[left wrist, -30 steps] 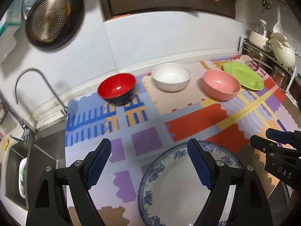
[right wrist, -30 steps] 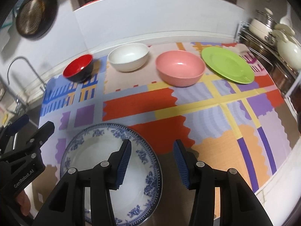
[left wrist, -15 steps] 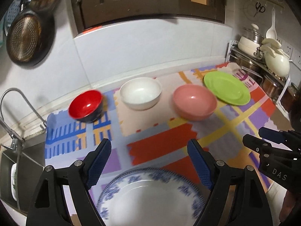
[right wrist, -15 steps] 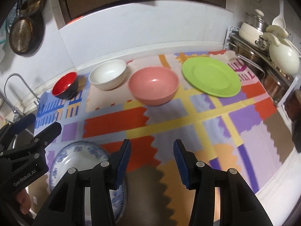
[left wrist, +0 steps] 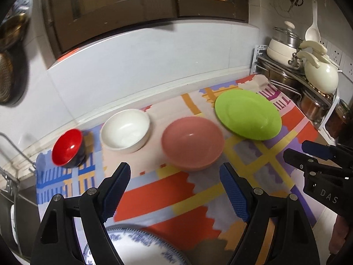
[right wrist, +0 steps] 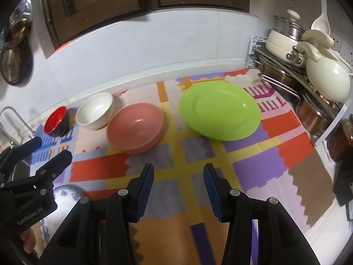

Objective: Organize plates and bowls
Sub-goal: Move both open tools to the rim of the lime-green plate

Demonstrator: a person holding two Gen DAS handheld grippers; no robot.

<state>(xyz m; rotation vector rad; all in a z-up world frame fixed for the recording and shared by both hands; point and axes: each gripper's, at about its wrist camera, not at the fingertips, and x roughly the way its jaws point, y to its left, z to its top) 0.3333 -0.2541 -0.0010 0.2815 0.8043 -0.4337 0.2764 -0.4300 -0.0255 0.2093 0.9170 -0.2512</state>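
1. Bowls stand upright, mouths up, in a row along the back of the patterned mat (left wrist: pixel 154 196): red bowl (left wrist: pixel 68 151), white bowl (left wrist: pixel 125 131), pink bowl (left wrist: pixel 193 142).
2. Green plate (right wrist: pixel 220 113) lies flat to the right of the pink one, just beside it.
3. Blue-patterned plate (left wrist: pixel 141 249) sits at the near edge, mostly cut off and blurred.
4. Left gripper (left wrist: pixel 175 195) is spread wide and holds nothing.
5. Right gripper (right wrist: pixel 178 191) is parted and holds nothing.

Two black grippers, blue ribbed pads.
Left gripper (left wrist: pixel 175 195): silver screws, "GenRobot.AI" lettering. Right gripper (right wrist: pixel 178 193): "DAS" lettering. Bare skin at lower frame edges.
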